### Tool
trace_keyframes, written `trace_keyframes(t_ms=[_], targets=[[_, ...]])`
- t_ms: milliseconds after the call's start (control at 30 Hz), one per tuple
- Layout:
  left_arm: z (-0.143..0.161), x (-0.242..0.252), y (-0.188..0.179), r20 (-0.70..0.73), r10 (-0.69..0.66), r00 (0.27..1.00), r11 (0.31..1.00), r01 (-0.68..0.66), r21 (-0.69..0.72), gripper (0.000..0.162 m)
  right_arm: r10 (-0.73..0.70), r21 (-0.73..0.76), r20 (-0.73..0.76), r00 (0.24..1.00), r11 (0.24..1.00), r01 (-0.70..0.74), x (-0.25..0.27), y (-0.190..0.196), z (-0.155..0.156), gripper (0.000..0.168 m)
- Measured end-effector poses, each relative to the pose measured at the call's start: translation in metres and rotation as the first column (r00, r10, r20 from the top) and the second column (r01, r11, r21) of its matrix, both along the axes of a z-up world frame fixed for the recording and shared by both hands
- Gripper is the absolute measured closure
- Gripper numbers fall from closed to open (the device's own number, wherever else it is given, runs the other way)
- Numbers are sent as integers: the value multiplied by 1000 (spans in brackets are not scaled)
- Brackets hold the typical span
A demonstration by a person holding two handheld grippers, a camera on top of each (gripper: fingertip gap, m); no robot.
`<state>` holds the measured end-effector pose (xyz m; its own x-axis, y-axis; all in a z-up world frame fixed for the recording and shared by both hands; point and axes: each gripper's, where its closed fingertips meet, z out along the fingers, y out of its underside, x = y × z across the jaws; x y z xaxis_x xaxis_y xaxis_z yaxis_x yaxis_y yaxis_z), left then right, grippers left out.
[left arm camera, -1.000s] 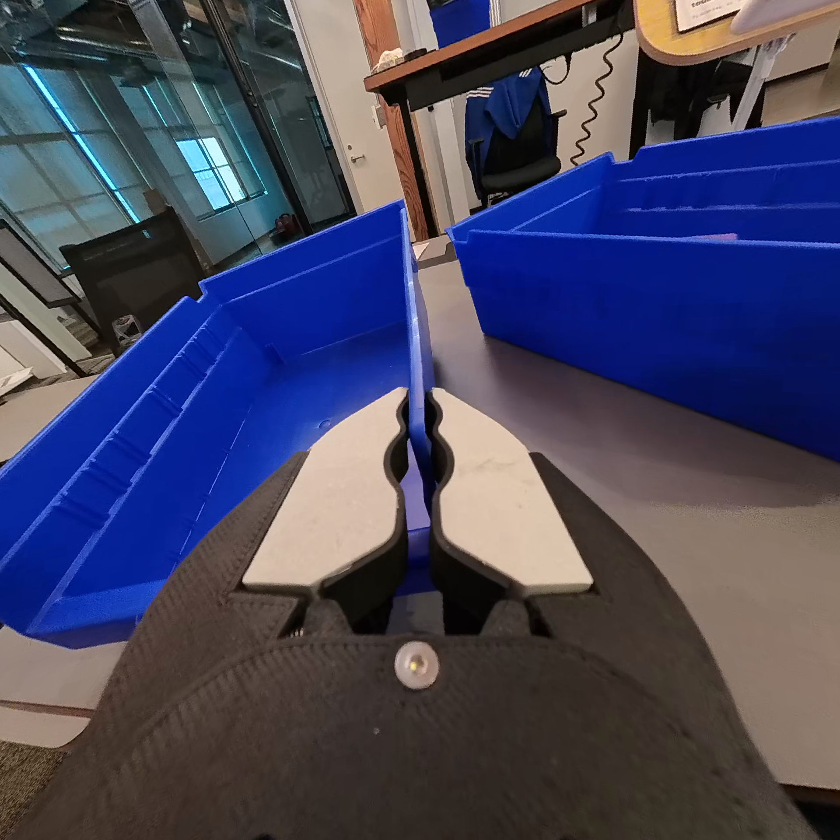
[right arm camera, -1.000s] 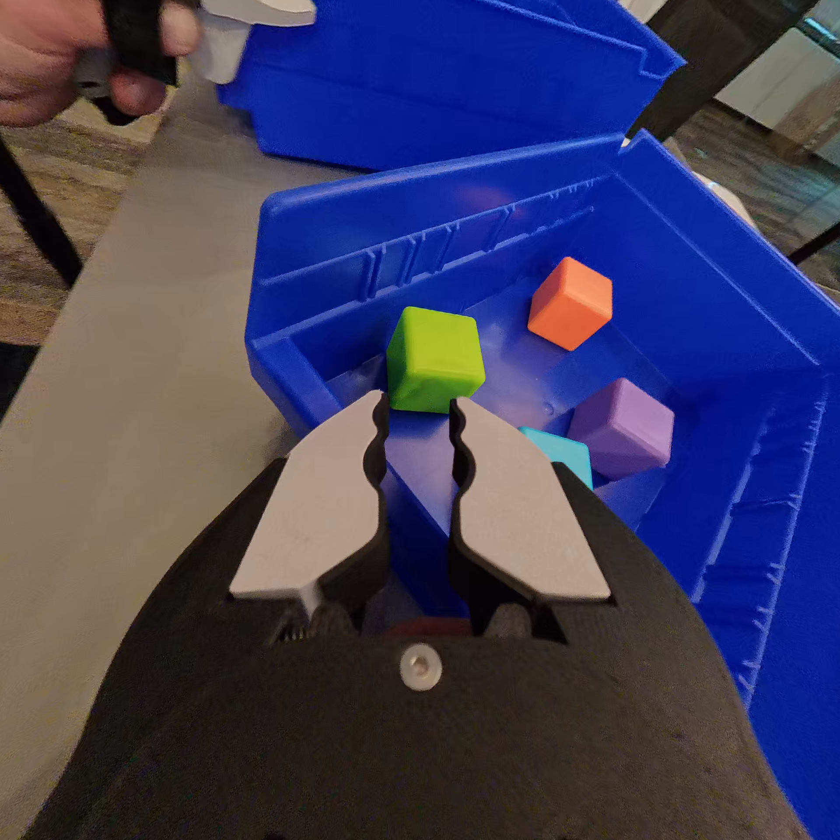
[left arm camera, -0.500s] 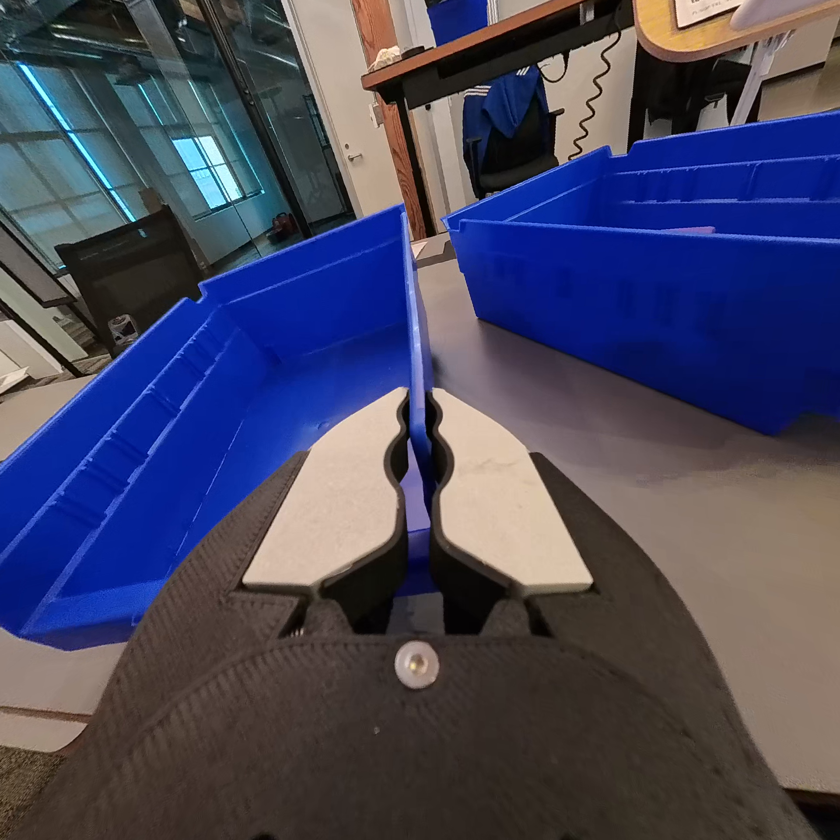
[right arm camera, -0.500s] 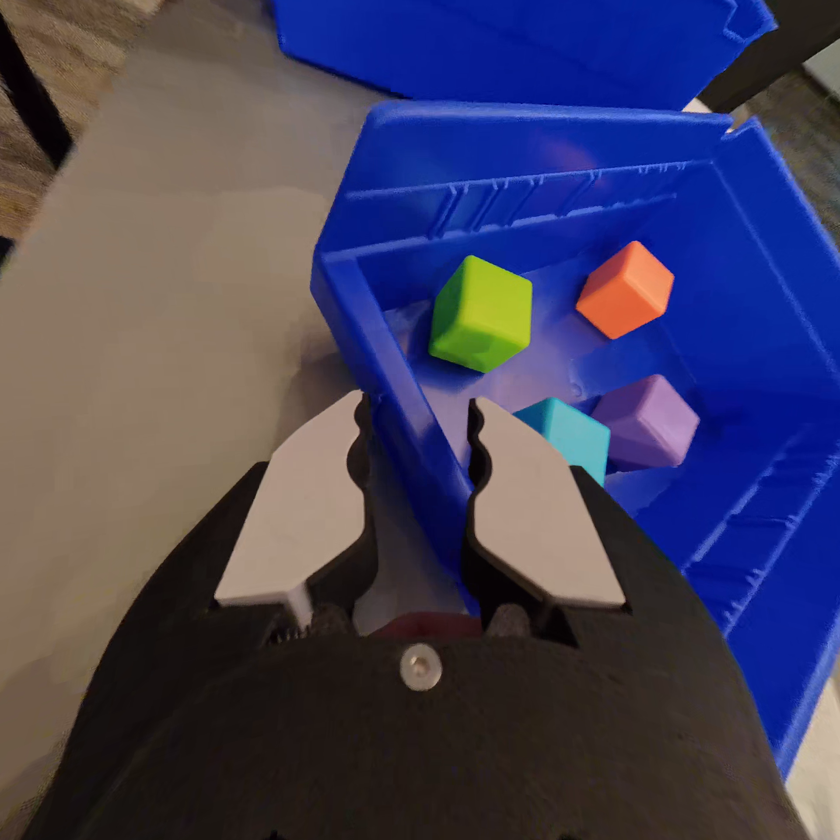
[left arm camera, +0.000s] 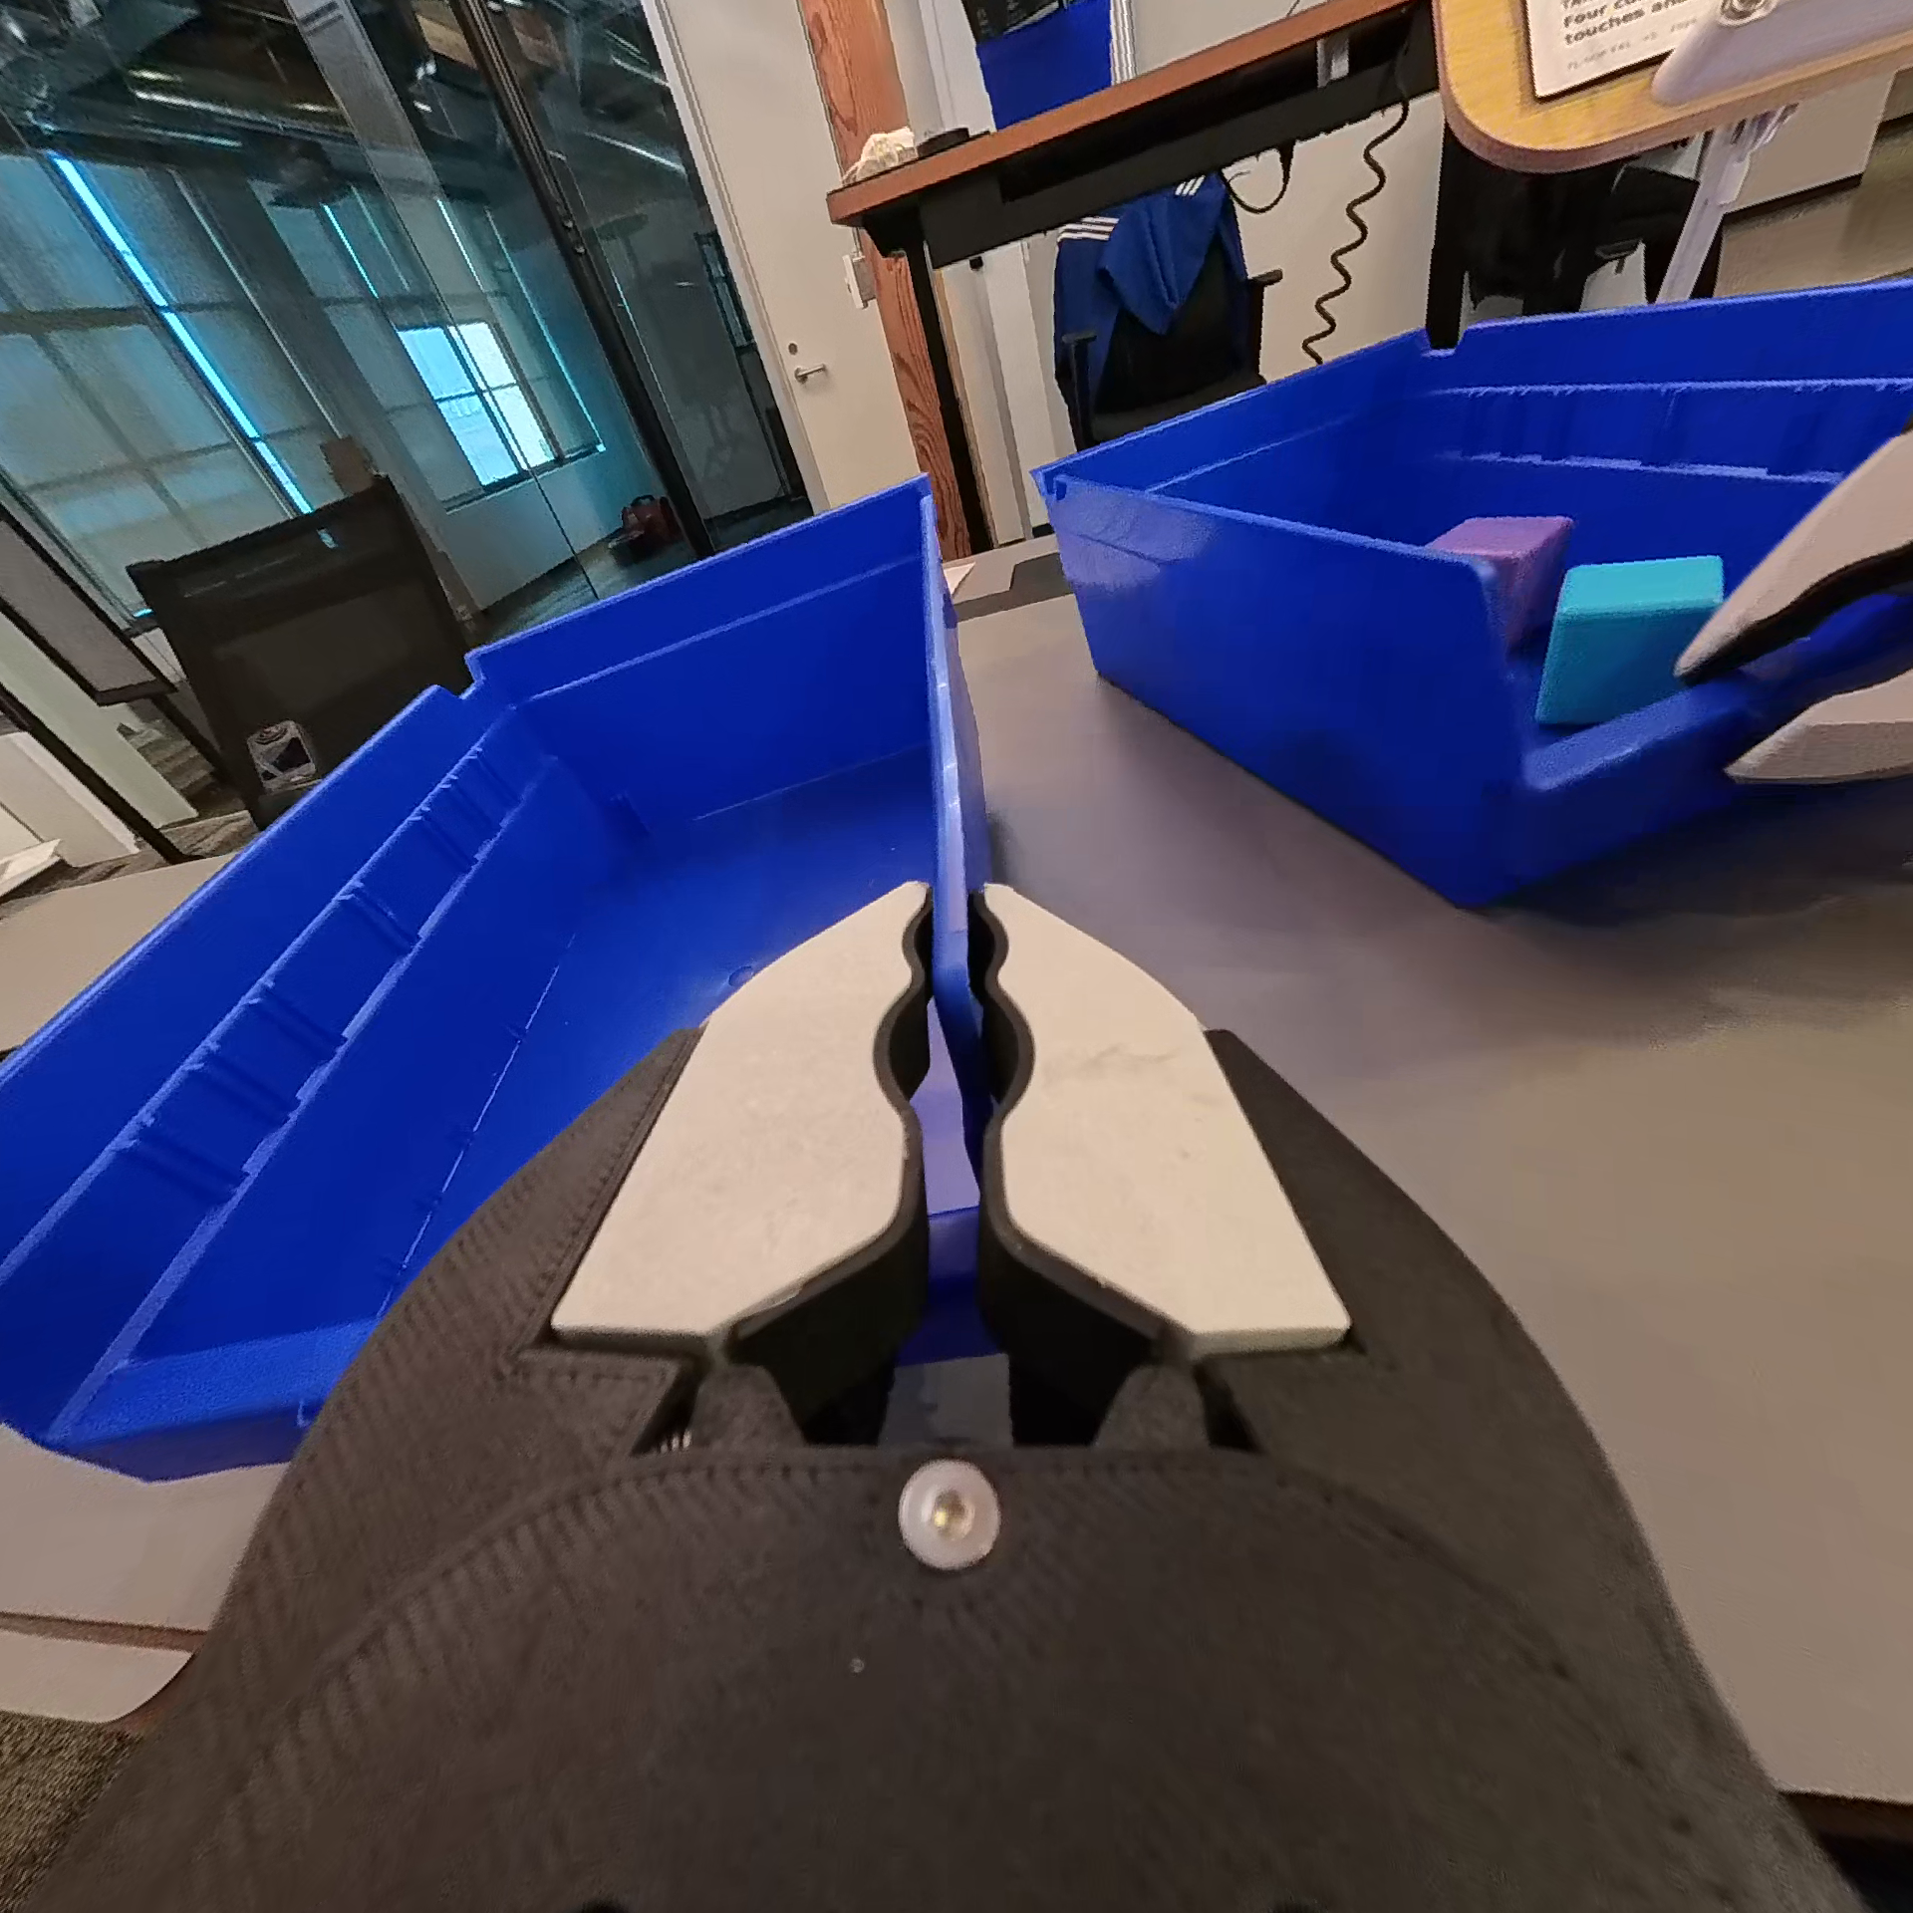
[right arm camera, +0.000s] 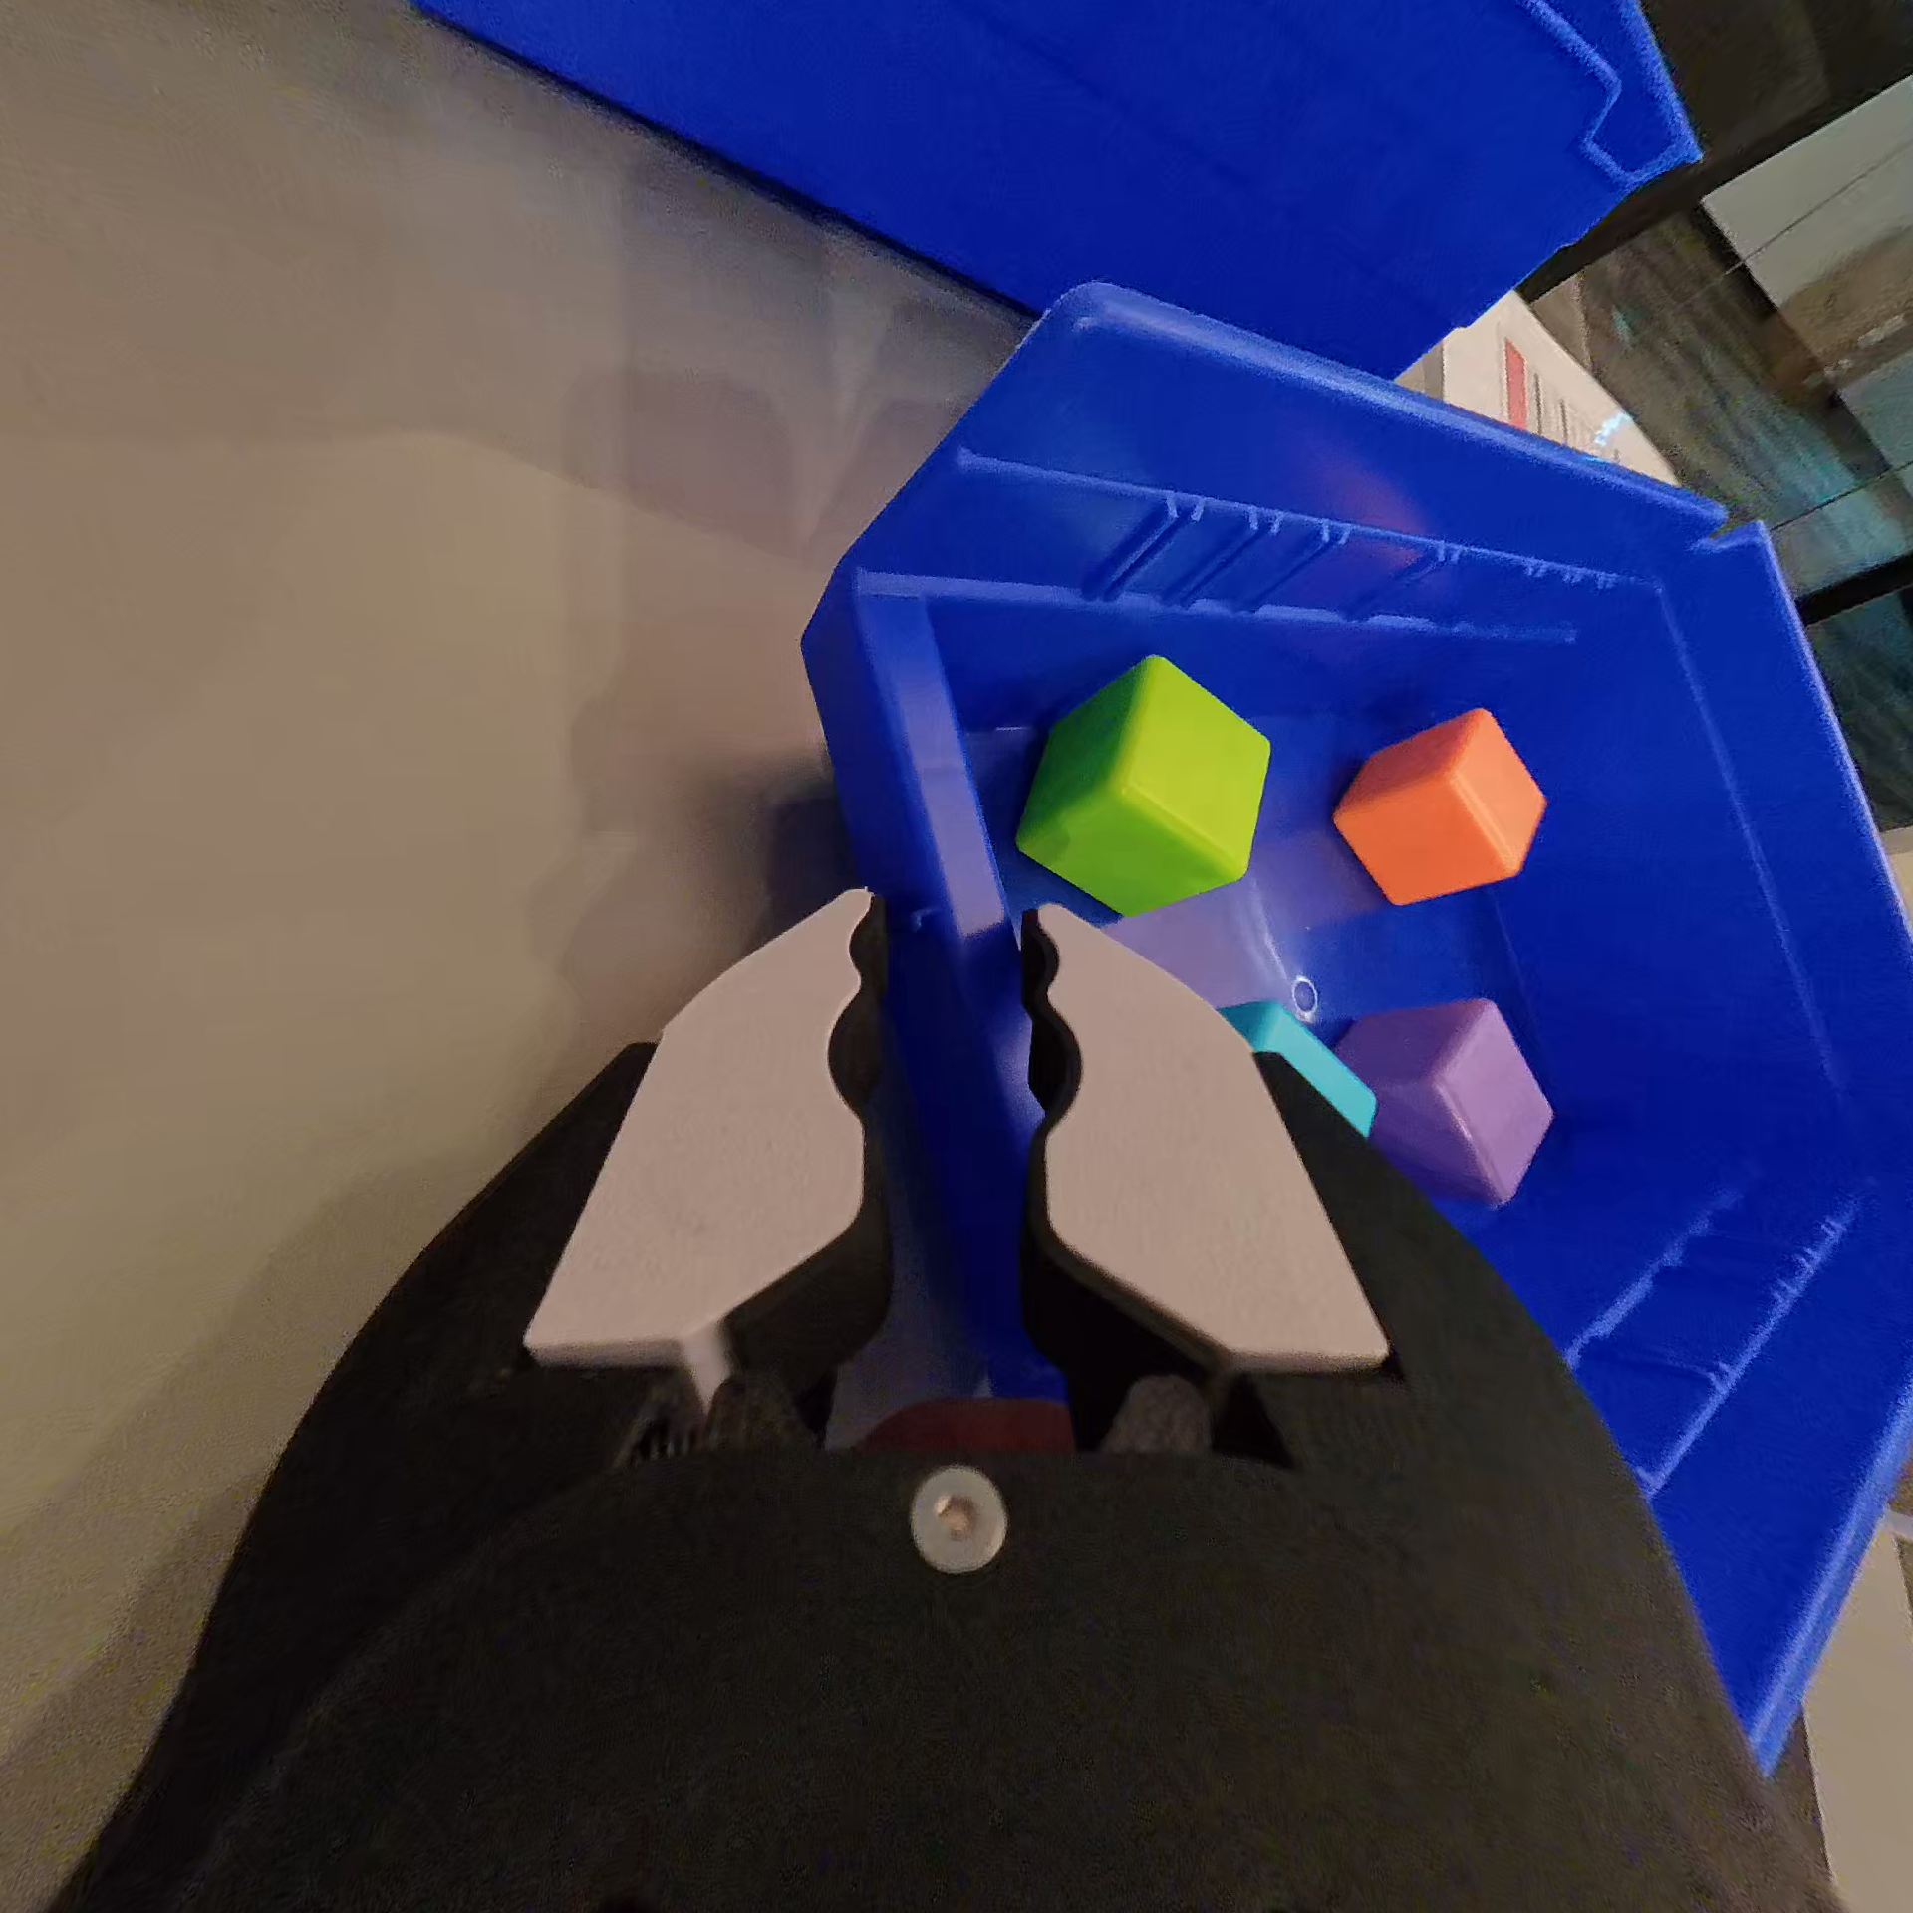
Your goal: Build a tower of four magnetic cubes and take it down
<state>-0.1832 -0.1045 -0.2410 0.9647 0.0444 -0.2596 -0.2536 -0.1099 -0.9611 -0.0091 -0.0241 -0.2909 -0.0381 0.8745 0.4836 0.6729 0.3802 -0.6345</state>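
Note:
My right gripper (right arm camera: 947,916) is shut on the near wall of a blue bin (right arm camera: 1708,1294) that holds four cubes: green (right arm camera: 1144,787), orange (right arm camera: 1439,807), teal (right arm camera: 1310,1061) and purple (right arm camera: 1449,1097). This bin also shows at the right of the left wrist view (left arm camera: 1294,663), with the teal cube (left arm camera: 1625,637), the purple cube (left arm camera: 1506,549) and the right gripper's fingers (left arm camera: 1822,580) at its end wall. My left gripper (left arm camera: 952,901) is shut on the right side wall of a second, empty blue bin (left arm camera: 414,932).
Both bins stand on a grey table (left arm camera: 1449,1087). The table's front edge (left arm camera: 83,1646) is near me at the lower left. The empty bin's outer wall (right arm camera: 1139,135) fills the top of the right wrist view. Desks and a chair with a blue jacket (left arm camera: 1149,280) stand beyond. My right fingertips sit around 20 cm from my left ones.
The bin with the cubes has slid and turned to the right on the table with my right gripper clamped on its wall. The left gripper and its bin have stayed put.

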Motion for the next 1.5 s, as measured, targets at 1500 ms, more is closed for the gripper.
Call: trace_keyframes(t_ms=[1500], targets=[[18, -6, -7, 59, 1, 998, 994, -7, 105, 159, -230, 9, -24, 973, 973, 231, -103, 129, -2, 143]])
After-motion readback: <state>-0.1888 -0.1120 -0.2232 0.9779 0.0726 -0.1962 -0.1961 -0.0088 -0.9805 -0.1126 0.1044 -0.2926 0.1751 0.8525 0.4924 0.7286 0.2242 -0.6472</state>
